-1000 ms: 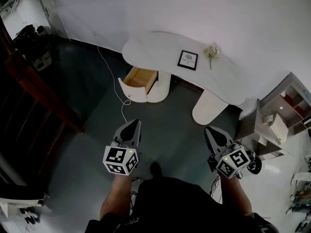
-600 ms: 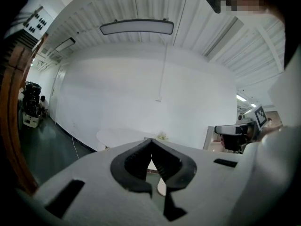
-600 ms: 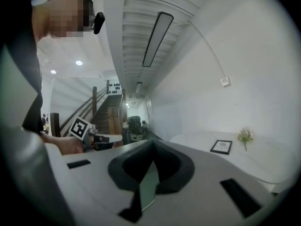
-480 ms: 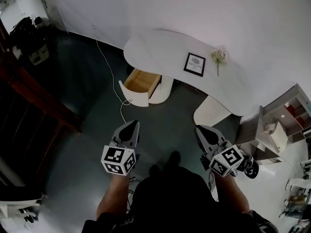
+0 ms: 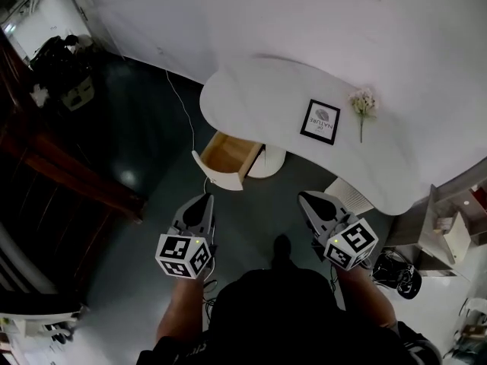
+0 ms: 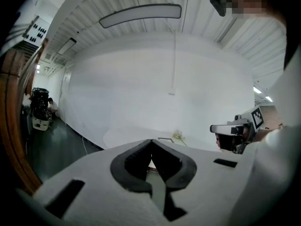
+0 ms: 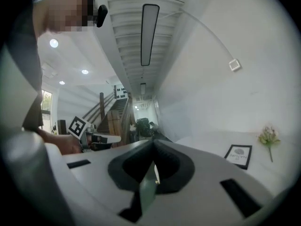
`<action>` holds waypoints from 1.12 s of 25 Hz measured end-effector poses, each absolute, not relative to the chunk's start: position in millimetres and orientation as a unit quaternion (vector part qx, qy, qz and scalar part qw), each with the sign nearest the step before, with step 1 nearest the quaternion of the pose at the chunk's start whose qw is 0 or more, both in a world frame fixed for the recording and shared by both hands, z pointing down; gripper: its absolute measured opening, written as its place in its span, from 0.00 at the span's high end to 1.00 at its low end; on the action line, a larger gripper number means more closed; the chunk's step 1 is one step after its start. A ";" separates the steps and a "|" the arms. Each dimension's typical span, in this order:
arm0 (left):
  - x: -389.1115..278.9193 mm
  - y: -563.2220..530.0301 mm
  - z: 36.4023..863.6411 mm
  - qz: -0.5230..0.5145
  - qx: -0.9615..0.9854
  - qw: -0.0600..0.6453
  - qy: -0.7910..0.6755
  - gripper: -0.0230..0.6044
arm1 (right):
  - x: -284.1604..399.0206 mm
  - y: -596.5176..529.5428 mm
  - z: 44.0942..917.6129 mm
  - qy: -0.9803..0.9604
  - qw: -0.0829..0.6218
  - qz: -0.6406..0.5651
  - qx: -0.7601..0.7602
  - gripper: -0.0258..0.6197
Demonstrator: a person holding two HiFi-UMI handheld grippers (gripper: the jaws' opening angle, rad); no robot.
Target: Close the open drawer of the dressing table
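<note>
The white dressing table point(image 5: 274, 93) stands against the wall in the head view. Its wooden drawer point(image 5: 228, 154) is pulled out under the left end, with its white front toward me. My left gripper point(image 5: 204, 201) hangs over the floor just short of the drawer, shut and empty. My right gripper point(image 5: 304, 198) is level with it further right, also shut and empty. In the left gripper view the jaws point(image 6: 151, 141) meet at the tip with the table top point(image 6: 124, 134) ahead. The right gripper view shows its jaws point(image 7: 153, 142) meeting too.
A framed picture point(image 5: 320, 121) and a dried flower sprig point(image 5: 362, 105) lie on the table top. A white cable point(image 5: 185, 119) runs across the dark floor left of the drawer. A wooden stair rail point(image 5: 72, 175) is at the left, a shelf unit point(image 5: 456, 226) at the right.
The table and open drawer have come closer and lower in the head view as the person walked toward them. Both grippers advanced together and stayed shut.
</note>
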State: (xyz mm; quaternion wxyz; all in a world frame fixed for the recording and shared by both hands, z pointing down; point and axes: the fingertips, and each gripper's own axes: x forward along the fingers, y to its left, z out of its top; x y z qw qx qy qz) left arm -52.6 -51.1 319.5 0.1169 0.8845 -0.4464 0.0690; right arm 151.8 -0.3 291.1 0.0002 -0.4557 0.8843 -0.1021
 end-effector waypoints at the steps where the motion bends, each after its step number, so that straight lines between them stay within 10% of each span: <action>1: -46.9 -63.0 317.1 0.067 0.881 0.118 -0.452 0.95 | 157.3 -15.6 289.7 0.889 0.001 -0.101 -0.448 0.95; 28: -99.3 -168.1 476.1 0.100 0.813 0.242 -0.521 0.95 | 65.2 -159.9 418.4 0.925 -0.111 -0.195 -0.307 0.95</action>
